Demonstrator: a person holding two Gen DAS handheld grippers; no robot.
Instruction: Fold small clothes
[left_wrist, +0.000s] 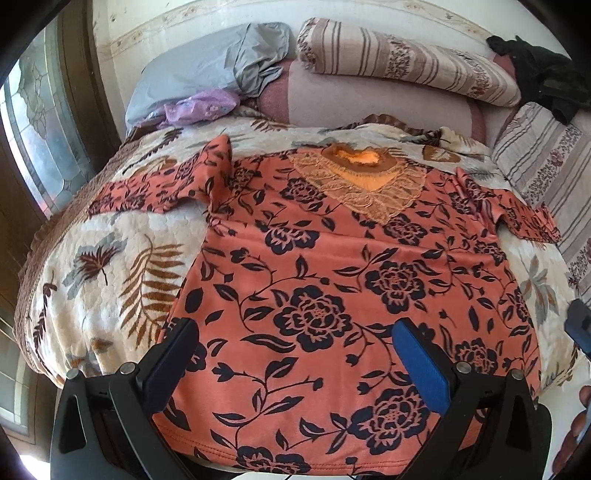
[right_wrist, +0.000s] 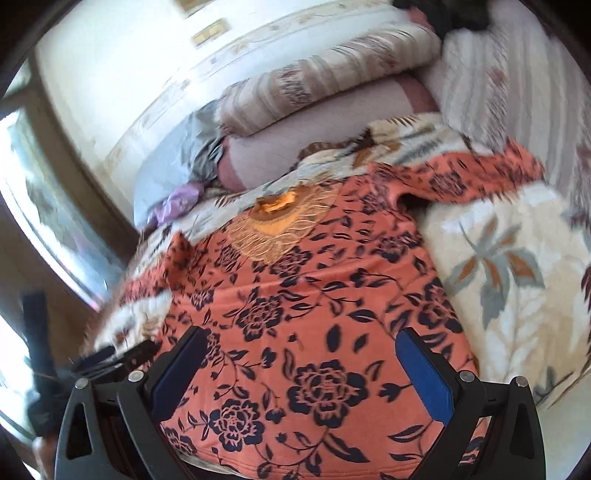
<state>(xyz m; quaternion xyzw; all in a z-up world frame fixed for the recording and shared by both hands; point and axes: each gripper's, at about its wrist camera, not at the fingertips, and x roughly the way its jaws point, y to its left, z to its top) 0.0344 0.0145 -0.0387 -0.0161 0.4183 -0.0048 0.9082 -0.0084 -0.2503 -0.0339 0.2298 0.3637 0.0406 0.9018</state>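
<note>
An orange top with dark flowers (left_wrist: 332, 266) lies spread flat on the bed, lace neckline (left_wrist: 362, 177) at the far end, sleeves out to both sides. My left gripper (left_wrist: 295, 332) is open and empty, hovering over the top's lower part near the hem. The same top shows in the right wrist view (right_wrist: 314, 302). My right gripper (right_wrist: 301, 339) is open and empty above its lower right part. The left gripper shows at the lower left of the right wrist view (right_wrist: 114, 356). The right gripper's edge shows at the right of the left wrist view (left_wrist: 580, 325).
A leaf-patterned quilt (left_wrist: 110, 266) covers the bed. Striped pillows (left_wrist: 399, 59), a grey pillow (left_wrist: 207, 70), a purple cloth (left_wrist: 203, 105) and dark clothing (left_wrist: 543, 74) lie at the far end. A window (left_wrist: 33, 122) is to the left.
</note>
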